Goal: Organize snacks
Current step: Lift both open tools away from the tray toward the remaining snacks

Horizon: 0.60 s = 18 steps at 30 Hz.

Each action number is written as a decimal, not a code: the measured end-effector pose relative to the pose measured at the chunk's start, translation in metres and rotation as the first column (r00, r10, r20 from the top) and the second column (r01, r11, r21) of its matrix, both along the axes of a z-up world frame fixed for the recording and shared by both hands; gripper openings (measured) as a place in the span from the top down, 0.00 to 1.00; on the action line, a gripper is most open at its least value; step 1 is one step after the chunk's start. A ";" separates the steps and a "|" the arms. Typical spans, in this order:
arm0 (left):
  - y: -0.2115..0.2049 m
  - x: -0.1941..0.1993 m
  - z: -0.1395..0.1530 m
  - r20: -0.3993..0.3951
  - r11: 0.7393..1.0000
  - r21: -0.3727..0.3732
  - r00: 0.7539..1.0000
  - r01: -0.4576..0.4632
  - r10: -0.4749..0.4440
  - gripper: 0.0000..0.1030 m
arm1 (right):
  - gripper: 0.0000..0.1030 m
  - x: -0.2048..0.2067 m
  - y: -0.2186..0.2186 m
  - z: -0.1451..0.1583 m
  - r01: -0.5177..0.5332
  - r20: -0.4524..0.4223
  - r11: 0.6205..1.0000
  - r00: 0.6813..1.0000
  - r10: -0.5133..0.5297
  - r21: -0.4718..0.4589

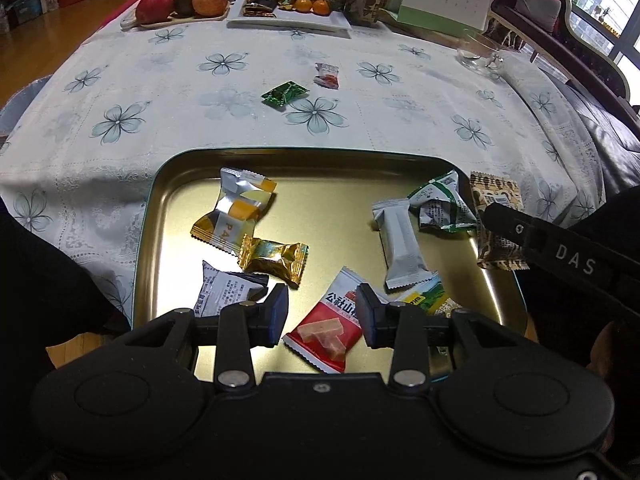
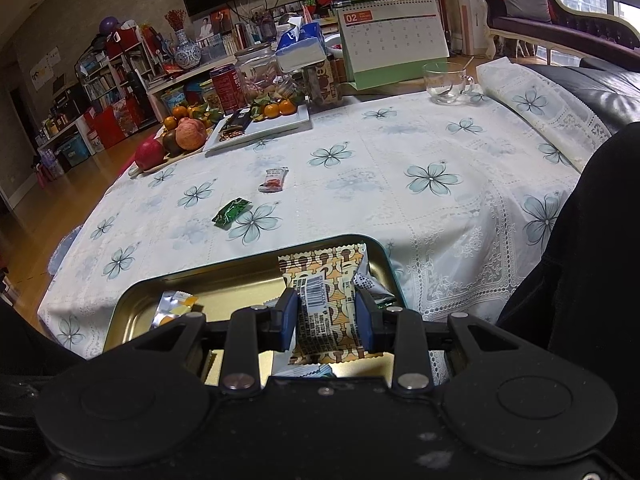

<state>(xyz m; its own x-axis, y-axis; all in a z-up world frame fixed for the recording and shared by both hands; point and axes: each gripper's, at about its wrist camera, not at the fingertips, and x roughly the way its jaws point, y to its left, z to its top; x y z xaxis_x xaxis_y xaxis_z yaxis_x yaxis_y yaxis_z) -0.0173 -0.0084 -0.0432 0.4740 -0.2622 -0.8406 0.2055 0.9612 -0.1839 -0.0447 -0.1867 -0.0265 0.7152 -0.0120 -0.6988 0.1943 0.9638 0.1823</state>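
R gripper (image 2: 326, 316): fingers clamped on brown patterned foil snack packet (image 2: 324, 280), held btwn pads above gold metal tray (image 2: 132, 304).
L gripper (image 1: 322, 312): fingers apart, nothing held; red packet (image 1: 324, 332) below gap.
Tip: lower first, release inside rim.

Glossy gold metal tray (image 1: 328, 160), lacy cloth tablecloth (image 1: 240, 112).

left hand-held gripper (image 1: 322, 312) agape, right hand-held gripper (image 2: 327, 316) clamped

**Layout: tin tray and table**

Tin tray (image 1: 160, 184) sat at near table (image 1: 400, 120) edge, holding several snack packets. Two packets lay beyond it on the table: one (image 1: 285, 94) nearer, one (image 1: 327, 75) farther right. Fruit board (image 1: 176, 22) stood far left.
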 end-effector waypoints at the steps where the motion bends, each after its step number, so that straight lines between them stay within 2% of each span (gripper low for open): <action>1: 0.001 0.000 0.001 0.004 1.000 -0.001 1.000 -0.007 0.007 0.55 | 0.68 0.000 0.000 0.000 0.000 0.000 1.000 1.000 0.000 0.000; 9: 0.006 0.001 0.001 0.005 0.999 -0.002 0.999 -0.043 0.043 0.55 | 0.68 0.000 0.001 0.001 -0.014 0.000 1.000 1.000 0.014 0.002; 12: 0.006 0.001 0.001 0.009 0.999 0.009 0.999 -0.046 0.046 0.55 | 0.60 0.000 0.003 0.001 -0.025 0.000 1.000 1.000 0.025 0.001; 18: 0.003 -0.001 0.001 0.025 0.998 0.038 0.999 -0.046 0.045 0.55 | 0.60 0.000 0.005 0.000 -0.035 -0.003 0.999 0.999 0.035 -0.012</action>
